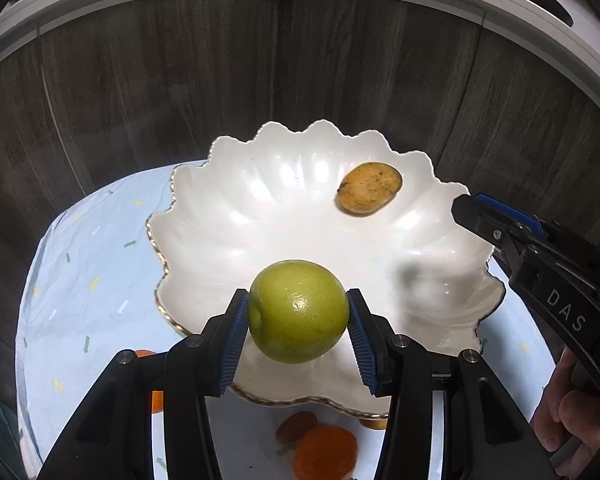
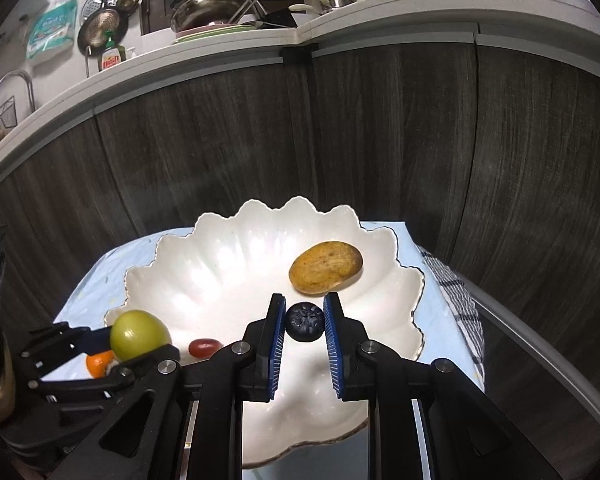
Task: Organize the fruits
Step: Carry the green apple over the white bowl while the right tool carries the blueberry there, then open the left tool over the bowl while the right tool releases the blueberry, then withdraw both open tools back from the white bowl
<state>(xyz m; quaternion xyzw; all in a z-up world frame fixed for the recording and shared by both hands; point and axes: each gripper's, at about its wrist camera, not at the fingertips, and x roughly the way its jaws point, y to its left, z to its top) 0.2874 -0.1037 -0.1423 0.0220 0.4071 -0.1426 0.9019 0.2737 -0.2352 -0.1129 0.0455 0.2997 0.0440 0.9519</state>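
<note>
A small table under a pale blue cloth (image 1: 84,280) stands against dark wood-grain cabinet doors (image 2: 380,128), with a white counter edge (image 2: 220,68) above. A white scalloped bowl (image 1: 284,216) fills most of the table, its rim close to the cloth's edges. A mango (image 1: 370,193) lies near the bowl's far right rim. The left gripper (image 1: 298,320) clenches a green apple (image 1: 299,311) over the near rim. The right gripper (image 2: 305,322) grasps a blueberry (image 2: 305,321) above the bowl. Oranges (image 1: 326,452) and a red tomato (image 2: 205,347) sit on the cloth's near edge.
</note>
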